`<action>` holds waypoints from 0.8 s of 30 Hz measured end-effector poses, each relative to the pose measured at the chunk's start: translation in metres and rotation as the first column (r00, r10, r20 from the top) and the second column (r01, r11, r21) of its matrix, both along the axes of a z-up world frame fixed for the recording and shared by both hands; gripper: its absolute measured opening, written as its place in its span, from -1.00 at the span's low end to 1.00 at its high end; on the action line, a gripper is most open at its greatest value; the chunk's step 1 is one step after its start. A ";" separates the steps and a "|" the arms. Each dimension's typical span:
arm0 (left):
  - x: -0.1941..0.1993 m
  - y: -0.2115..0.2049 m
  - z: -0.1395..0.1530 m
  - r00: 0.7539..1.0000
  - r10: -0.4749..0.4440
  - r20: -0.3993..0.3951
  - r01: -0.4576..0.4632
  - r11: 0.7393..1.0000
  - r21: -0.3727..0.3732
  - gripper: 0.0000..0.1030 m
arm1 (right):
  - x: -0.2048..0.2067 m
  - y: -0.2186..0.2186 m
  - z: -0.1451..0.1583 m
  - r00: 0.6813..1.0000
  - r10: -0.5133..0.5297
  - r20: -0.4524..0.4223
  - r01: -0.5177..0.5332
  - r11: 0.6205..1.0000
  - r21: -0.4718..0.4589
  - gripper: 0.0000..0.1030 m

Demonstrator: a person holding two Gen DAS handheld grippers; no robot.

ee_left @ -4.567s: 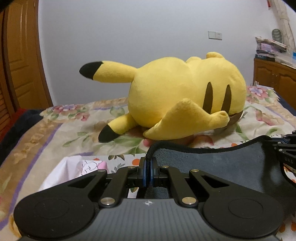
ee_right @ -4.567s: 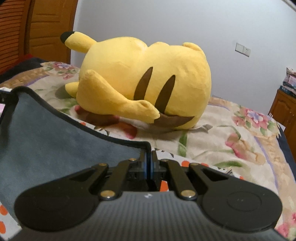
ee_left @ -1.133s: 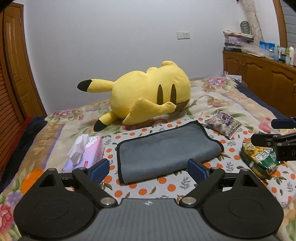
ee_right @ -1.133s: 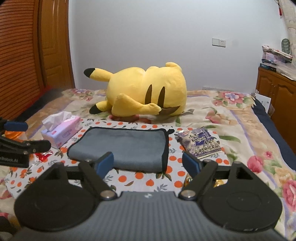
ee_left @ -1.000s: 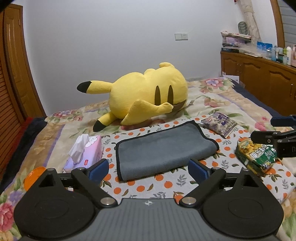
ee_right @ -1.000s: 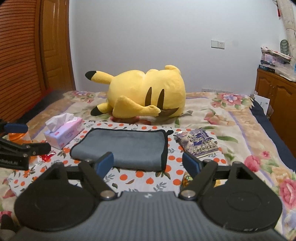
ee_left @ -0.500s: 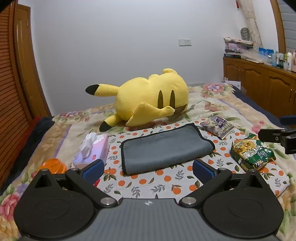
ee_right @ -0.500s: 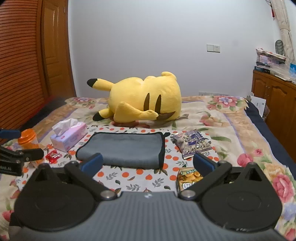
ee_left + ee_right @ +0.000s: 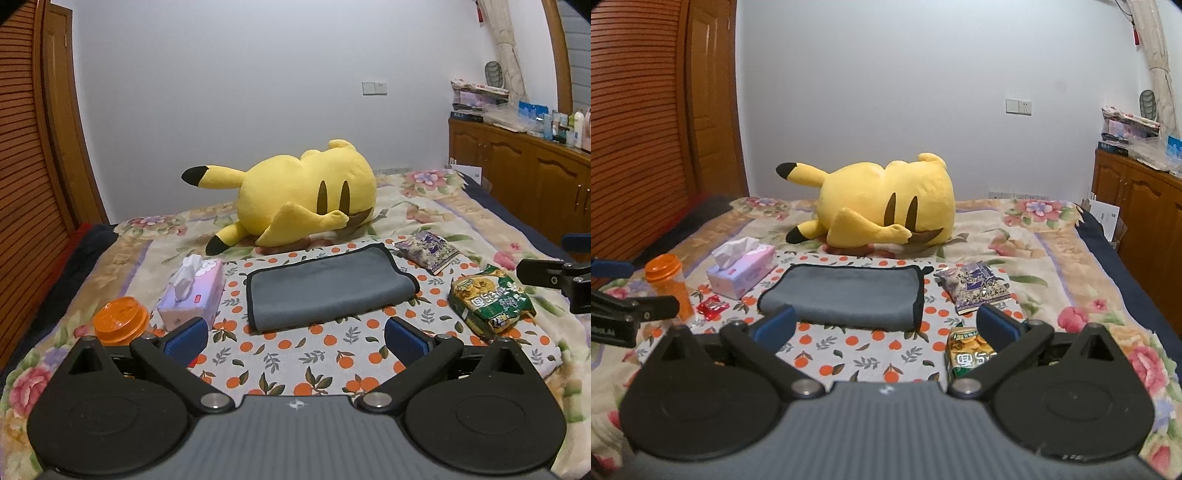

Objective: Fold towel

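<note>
A grey towel (image 9: 328, 286) with a black hem lies folded flat on an orange-print cloth (image 9: 325, 358) on the bed. It also shows in the right wrist view (image 9: 849, 295). My left gripper (image 9: 295, 338) is open and empty, held back from the towel's near edge. My right gripper (image 9: 886, 326) is open and empty, also back from the towel. Part of the right gripper shows at the right edge of the left wrist view (image 9: 554, 280). Part of the left gripper shows at the left edge of the right wrist view (image 9: 631, 310).
A big yellow plush (image 9: 306, 197) lies behind the towel. A pink tissue box (image 9: 194, 295) and an orange-lidded jar (image 9: 120, 319) stand to the left. A purple snack bag (image 9: 428, 247) and a green snack bag (image 9: 491, 301) lie to the right. Wooden cabinets (image 9: 524, 184) line the right wall.
Both grippers let go of the towel, opened, and pulled back and up from it. The towel now lies folded on the cloth, and in the last second both kept backing away.
</note>
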State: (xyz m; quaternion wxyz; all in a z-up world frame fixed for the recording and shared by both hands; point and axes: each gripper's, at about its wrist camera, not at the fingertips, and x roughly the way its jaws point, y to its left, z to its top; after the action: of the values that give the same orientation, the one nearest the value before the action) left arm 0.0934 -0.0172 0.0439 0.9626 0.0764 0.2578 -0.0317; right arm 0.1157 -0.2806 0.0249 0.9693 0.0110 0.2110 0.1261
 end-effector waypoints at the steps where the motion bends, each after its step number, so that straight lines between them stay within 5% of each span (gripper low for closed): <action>1: -0.003 0.000 0.001 1.000 0.001 0.001 -0.001 1.000 -0.003 1.00 | -0.002 0.000 0.000 1.000 0.002 0.000 -0.002 1.000 0.003 1.00; 24: -0.049 -0.001 -0.009 1.000 -0.003 -0.020 0.002 1.000 -0.029 1.00 | -0.044 0.009 -0.009 1.000 0.013 -0.011 -0.013 0.999 0.034 1.00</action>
State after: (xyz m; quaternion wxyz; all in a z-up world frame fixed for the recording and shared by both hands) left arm 0.0443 -0.0183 0.0349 0.9610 0.0624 0.2669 -0.0375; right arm 0.0716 -0.2719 0.0162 0.9669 0.0270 0.2144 0.1358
